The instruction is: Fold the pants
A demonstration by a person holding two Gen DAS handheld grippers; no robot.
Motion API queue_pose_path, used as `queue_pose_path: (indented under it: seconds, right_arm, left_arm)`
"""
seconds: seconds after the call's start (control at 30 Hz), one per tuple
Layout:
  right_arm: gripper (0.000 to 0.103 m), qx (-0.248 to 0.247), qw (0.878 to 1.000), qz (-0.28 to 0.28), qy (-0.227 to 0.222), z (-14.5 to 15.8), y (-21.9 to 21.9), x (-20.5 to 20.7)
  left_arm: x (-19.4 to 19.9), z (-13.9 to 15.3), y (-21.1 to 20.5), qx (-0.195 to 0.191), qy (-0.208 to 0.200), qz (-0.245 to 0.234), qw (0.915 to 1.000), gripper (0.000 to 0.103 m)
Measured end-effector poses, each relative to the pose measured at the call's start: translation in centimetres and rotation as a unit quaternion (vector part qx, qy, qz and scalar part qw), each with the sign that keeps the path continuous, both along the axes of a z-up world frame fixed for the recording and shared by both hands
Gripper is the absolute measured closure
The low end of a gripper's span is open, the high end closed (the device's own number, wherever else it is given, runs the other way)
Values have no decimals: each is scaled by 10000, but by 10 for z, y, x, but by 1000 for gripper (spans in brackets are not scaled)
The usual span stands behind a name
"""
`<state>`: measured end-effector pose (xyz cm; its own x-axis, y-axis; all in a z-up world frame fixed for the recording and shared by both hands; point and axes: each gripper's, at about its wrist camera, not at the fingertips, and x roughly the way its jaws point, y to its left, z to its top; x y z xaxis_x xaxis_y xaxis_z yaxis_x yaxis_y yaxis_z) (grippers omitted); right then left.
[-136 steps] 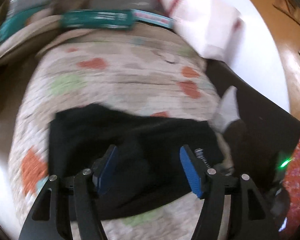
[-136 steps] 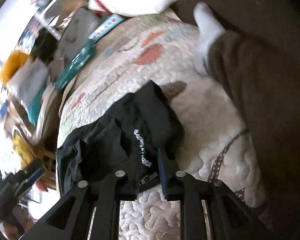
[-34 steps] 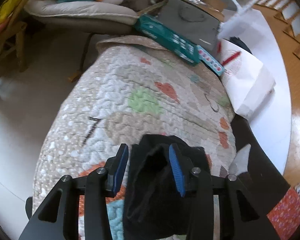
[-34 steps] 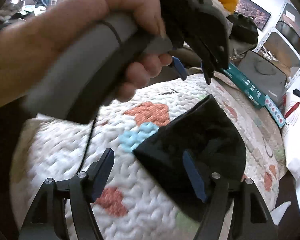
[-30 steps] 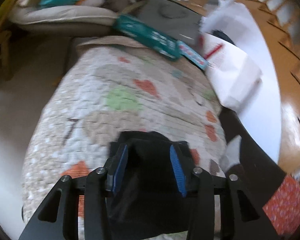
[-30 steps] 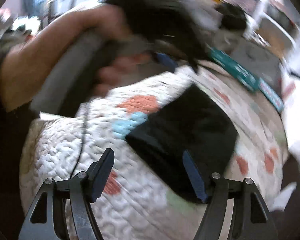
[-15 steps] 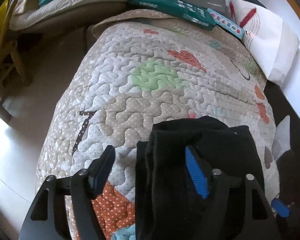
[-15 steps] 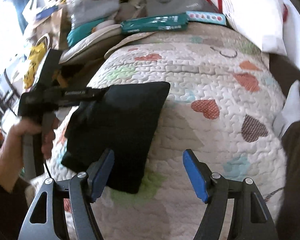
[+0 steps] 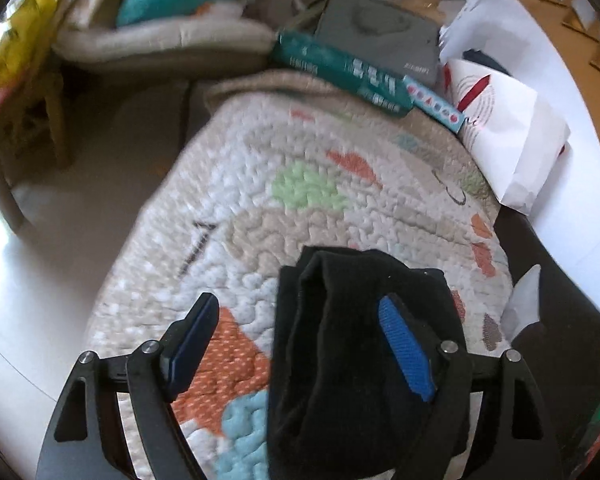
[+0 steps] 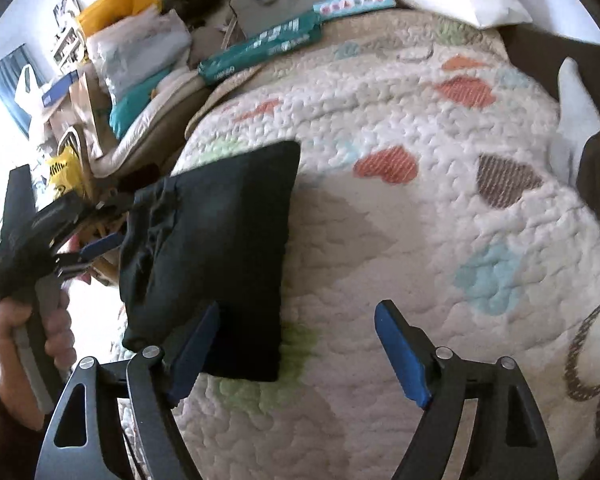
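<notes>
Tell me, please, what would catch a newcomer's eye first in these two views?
The folded black pants stand out first, a dark compact bundle on the pale heart-patterned quilt. Both claws are open: the left claw straddles the bundle's edge, and the right claw hangs beside it over the quilt. Behind, a teal box lies at the quilt's far end.

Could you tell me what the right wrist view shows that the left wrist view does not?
Only the right wrist view shows the left hand holding the left gripper beside the pants, plus brown and red hearts on the quilt. Only the left wrist view shows the stacked layers along the pants' folded edge and an orange patch under the open left gripper. Both show the folded black pants on the quilt, the teal box and open grippers; the right gripper holds nothing.
</notes>
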<state>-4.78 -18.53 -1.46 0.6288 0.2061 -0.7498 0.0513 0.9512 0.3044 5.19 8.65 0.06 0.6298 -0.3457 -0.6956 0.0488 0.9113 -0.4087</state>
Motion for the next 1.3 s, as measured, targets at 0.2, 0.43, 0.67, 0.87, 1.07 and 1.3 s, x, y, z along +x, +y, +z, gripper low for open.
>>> queue_pose_path:
  seconds: [0.2,0.43,0.67,0.87,1.07,1.3]
  right_arm:
    - [19,182,9994,-19,-302,17,-5,-10]
    - [19,-80,9992,111,-386,21,8,-17]
    - [19,-336,9978,248,-519,33,28,-20]
    - [19,-548,9966,145,-591,36,27,-24]
    - [19,-600,9963,-56,-605,34,19,-24]
    - [19,-723,9965,-102,-416,17,19,-19]
  left_arm:
    - [-37,-6,12,35,34,348,9994,20]
    - [-59,-8,22,175,9,510,9985,20]
    - [-63,-5,22,412,-41,641,9971,20]
    - [-65,-2,14,657,-116,593,9960,20]
    - [-62,-3,-2,967,-67,427,9944,20]
    - [-54,-8,-13,1068,112,293,9938,20]
